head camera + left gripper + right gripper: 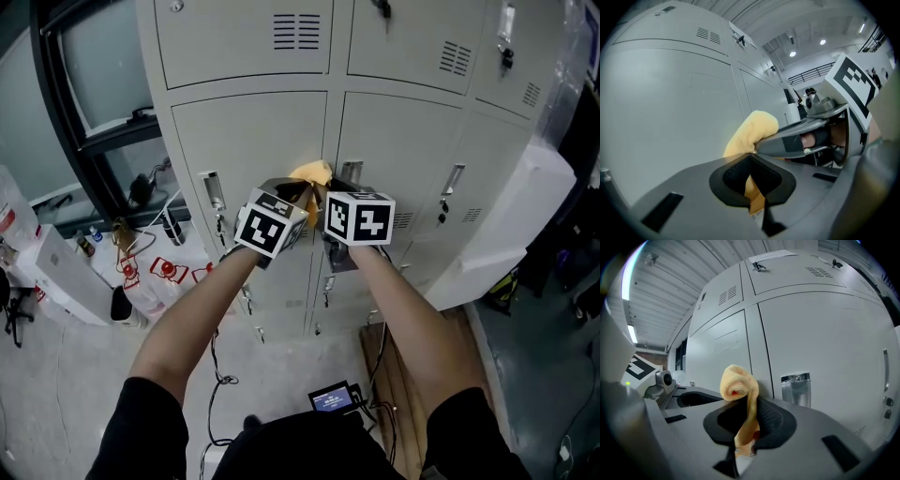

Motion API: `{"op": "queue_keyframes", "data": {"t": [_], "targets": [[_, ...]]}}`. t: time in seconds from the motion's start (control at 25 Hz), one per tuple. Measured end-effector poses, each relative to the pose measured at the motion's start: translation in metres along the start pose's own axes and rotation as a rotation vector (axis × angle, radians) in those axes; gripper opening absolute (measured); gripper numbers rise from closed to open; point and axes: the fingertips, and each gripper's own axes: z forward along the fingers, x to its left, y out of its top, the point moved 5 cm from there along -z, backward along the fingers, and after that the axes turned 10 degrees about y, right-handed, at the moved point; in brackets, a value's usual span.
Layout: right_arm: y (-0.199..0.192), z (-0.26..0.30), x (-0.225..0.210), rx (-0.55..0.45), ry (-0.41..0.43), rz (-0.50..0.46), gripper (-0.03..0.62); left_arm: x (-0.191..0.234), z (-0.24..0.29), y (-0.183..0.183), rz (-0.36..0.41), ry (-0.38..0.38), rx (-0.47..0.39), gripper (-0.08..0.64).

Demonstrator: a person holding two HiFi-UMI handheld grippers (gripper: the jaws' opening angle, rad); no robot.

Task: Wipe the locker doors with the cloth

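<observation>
Left gripper [752, 159]: we find its jaws clenched on the lower fold of the cloth [751, 130].
Right gripper [749, 416]: its jaws are likewise closed on the same cloth, and a rolled end rises past the tips.
Cloth position: it is pinched between both sets of tips, which sit almost touching one another. The bunched wad projects ahead of the fingers toward the locker doors [253, 131].
Contact: in the head view the wad lies at the vertical seam between two doors. We cannot tell whether it presses on the metal or stops just short.
Long axis: the cloth runs from the pinch out along the jaws, pointing at the door face.
Nearer hand: neither, since both are level with the wad.
Edges: a latch plate [796, 389] stands just right of the right gripper's tips. A second latch [214, 190] lies left of the left gripper, further off.
Open room: we see bare flat panel above the fingers and to their left.
Judgement: we expect the coming stroke to need the wad pushed forward onto the panel. A sweep to the right risks snagging on the near latch plate.
</observation>
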Motion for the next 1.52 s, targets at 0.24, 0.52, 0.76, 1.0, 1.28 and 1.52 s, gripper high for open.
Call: {"op": "queue_keyframes", "data": {"t": [0.24,0.52,0.76,1.0,1.28,1.52], "targets": [[-0.003,-0.003,0.018,-0.019,0.029,0.02,0.071,0.004,-0.019,-0.003,-0.019,0.01,-0.028,0.018],[-0.016,0.011,0.053,-0.004,0.099,0.006,0.071,0.024,-0.049,-0.023,-0.051,0.06,-0.032,0.018],[-0.037,0.037,0.084,0.038,0.157,0.008,0.071,0.047,-0.072,-0.056,-0.095,0.111,0.005,0.018],[-0.064,0.062,0.109,0.101,0.179,-0.011,0.071,0.064,-0.091,-0.09,-0.176,0.151,0.053,0.018],[-0.089,0.088,0.124,0.163,0.168,-0.02,0.071,0.078,-0.097,-0.125,-0.259,0.196,0.113,0.018],[-0.091,0.098,0.123,0.17,0.128,-0.043,0.071,0.082,-0.091,-0.135,-0.261,0.2,0.134,0.019]]}}
